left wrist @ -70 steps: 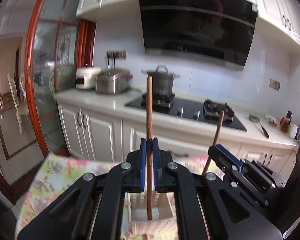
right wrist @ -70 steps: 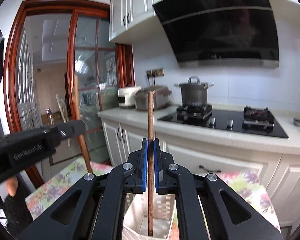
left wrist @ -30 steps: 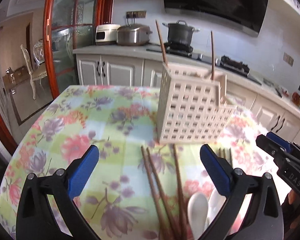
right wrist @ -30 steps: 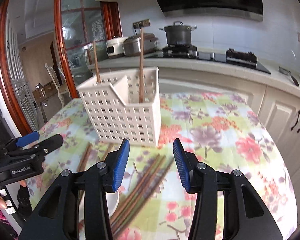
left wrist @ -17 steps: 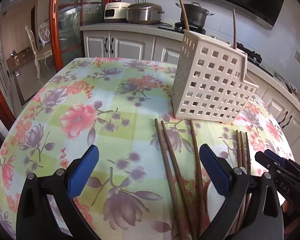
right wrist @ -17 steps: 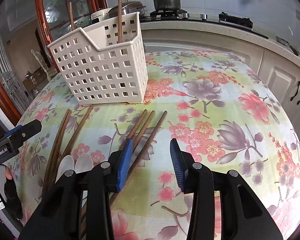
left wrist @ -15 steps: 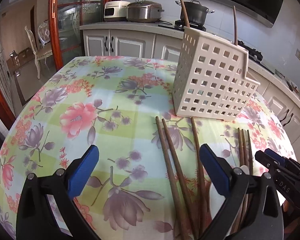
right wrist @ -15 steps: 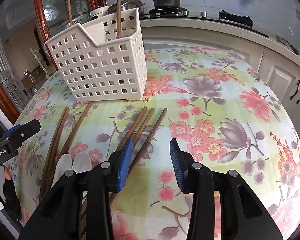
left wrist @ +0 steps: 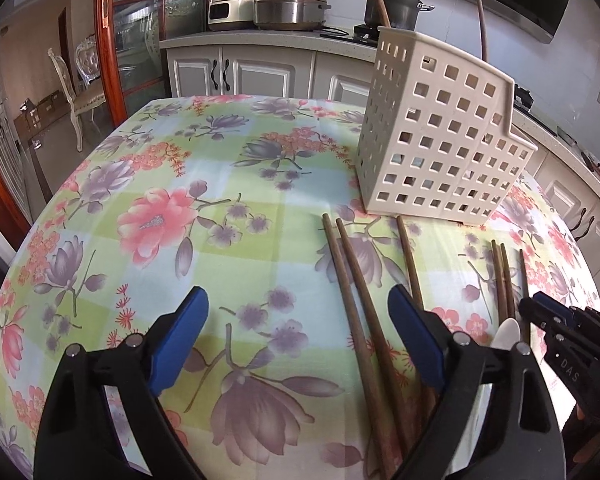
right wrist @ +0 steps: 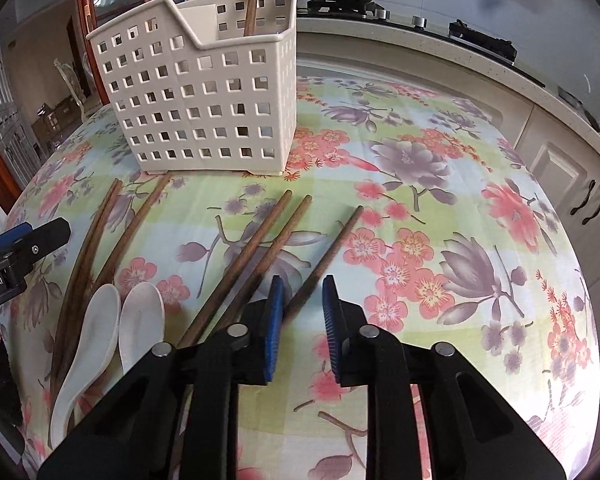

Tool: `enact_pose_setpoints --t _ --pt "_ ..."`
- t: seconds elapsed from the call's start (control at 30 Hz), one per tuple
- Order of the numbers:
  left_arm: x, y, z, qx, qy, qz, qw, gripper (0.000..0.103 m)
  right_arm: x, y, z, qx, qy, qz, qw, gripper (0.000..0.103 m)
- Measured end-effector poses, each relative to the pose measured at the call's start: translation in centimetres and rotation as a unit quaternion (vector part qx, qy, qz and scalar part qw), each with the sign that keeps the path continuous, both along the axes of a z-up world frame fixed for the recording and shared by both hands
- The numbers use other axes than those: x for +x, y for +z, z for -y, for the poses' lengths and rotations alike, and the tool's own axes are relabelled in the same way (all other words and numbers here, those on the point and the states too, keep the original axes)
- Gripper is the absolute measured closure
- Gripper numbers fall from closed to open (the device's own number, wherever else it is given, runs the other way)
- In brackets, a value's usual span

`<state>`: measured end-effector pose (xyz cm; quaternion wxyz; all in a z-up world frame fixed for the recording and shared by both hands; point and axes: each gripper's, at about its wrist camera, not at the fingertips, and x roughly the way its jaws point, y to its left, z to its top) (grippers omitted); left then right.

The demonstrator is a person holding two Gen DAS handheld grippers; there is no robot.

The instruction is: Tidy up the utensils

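The right tongs point(right wrist: 300, 308) are closing around one chopstick point(right wrist: 328, 252) lying on the bench point(right wrist: 480, 240) before the basket point(right wrist: 204, 108), not yet gripping, while the left tongs point(left wrist: 300, 340), wide open, are narrowing over two others point(left wrist: 356, 292).

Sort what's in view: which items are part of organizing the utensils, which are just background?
Job:
- white slotted caddy
- chopsticks on the cloth
- chopstick between the closing jaws of the right gripper
- two white spoons
- left gripper

Background:
- stock pot
- rice cookers
- hob
- chair
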<state>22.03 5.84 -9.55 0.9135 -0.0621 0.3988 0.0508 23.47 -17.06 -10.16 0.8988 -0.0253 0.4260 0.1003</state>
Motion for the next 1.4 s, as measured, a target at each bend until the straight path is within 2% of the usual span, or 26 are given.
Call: enact_pose_setpoints --t 0.23,0.4,0.57,0.73,0.9,0.97,1.03,1.07,1.13,1.17,1.4 --pt "0.3 -0.5 0.7 0.004 -0.013 -0.007 0.9999 0.025 0.0 0.0 0.7 0.022 0.024 -0.002 0.999 0.094" --pt "0.5 -0.8 0.9 0.0 -0.019 -0.013 0.9997 0.032 0.2 0.1 1.0 0.035 0.024 -0.012 0.999 0.094" --pt "0.8 -1.2 0.4 -0.008 -0.014 -0.022 0.9996 0.042 0.3 0.1 0.8 0.031 0.022 -0.014 0.999 0.094" --pt "1.5 -1.5 0.5 -0.001 -0.01 -0.03 0.9995 0.05 0.3 0.0 0.9 0.034 0.024 -0.012 0.999 0.094" --pt "2.4 -1.7 1.1 0.01 -0.012 -0.037 0.9992 0.053 0.3 0.1 0.9 0.034 0.028 -0.013 0.999 0.094" --pt "2.7 -1.7 1.6 0.022 -0.014 -0.04 0.9989 0.058 0.5 0.1 0.9 0.033 0.03 -0.016 0.999 0.094" --pt "2.9 -1.7 2.1 0.038 -0.02 -0.041 0.9982 0.071 0.7 0.2 0.8 0.029 0.03 -0.019 0.999 0.094" --pt "2.8 -1.7 2.3 0.039 -0.024 -0.041 0.9981 0.074 0.8 0.2 0.7 0.025 0.03 -0.019 0.999 0.094" --pt "2.8 -1.7 2.7 0.04 -0.034 -0.042 0.9977 0.088 1.0 0.2 0.5 0.017 0.031 -0.018 0.999 0.094" --pt "2.7 -1.7 2.9 0.042 -0.039 -0.042 0.9975 0.092 1.0 0.1 0.4 0.012 0.032 -0.017 0.999 0.094" --pt "2.5 -1.7 2.8 0.027 -0.046 -0.039 0.9978 0.096 0.8 0.1 0.5 0.01 0.027 -0.012 1.0 0.097"
